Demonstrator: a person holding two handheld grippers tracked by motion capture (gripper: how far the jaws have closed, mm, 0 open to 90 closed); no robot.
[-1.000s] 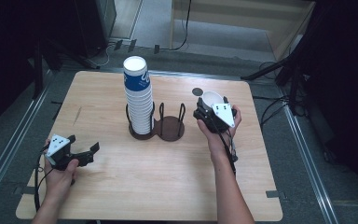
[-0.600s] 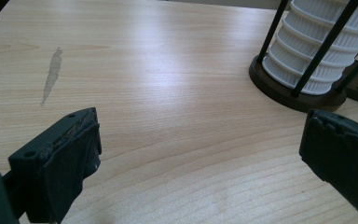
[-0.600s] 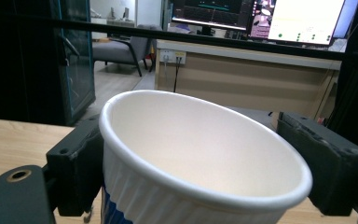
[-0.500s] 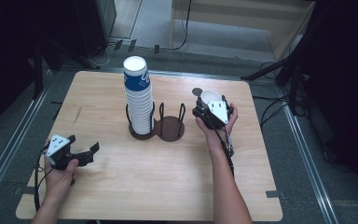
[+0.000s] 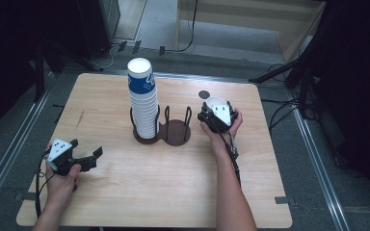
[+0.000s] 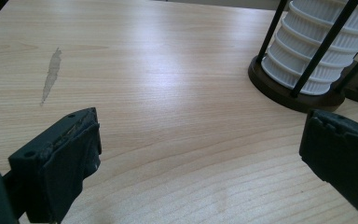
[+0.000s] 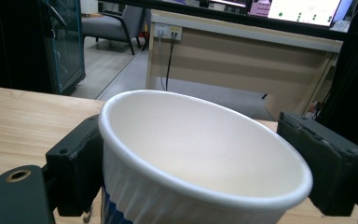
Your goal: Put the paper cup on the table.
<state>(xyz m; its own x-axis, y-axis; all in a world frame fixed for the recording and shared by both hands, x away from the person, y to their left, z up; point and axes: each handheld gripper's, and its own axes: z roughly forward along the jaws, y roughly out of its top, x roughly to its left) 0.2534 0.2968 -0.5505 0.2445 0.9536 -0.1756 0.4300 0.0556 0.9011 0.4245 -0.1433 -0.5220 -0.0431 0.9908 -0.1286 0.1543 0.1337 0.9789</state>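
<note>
The right gripper (image 5: 215, 114) holds 1 paper cup (image 7: 200, 158), its fingers (image 7: 77, 163) closed partway on the cup's ribbed wall just under the rim, so the open mouth stays upright and uncrushed. In the high view this cup (image 5: 215, 102) sits at about 2 o'clock from the bench (image 5: 125, 192) centre, just right of the dark 2-ring cup holder (image 5: 163, 130). The holder's left ring carries a tall cup stack (image 5: 142, 98), kept upright by thin black posts; its right ring (image 5: 177, 132) stands empty, near the held cup at roughly its 8 o'clock. My guess is the cup was drawn from the stack and is meant either for that free ring or for the bench surface beside it.

The left gripper (image 5: 84, 159) rests low at about 8 o'clock on the bench, fingers (image 6: 65, 158) spread wide with nothing between them, pointed toward the stack's base (image 6: 293, 91), probably ready to steady the holder.
</note>
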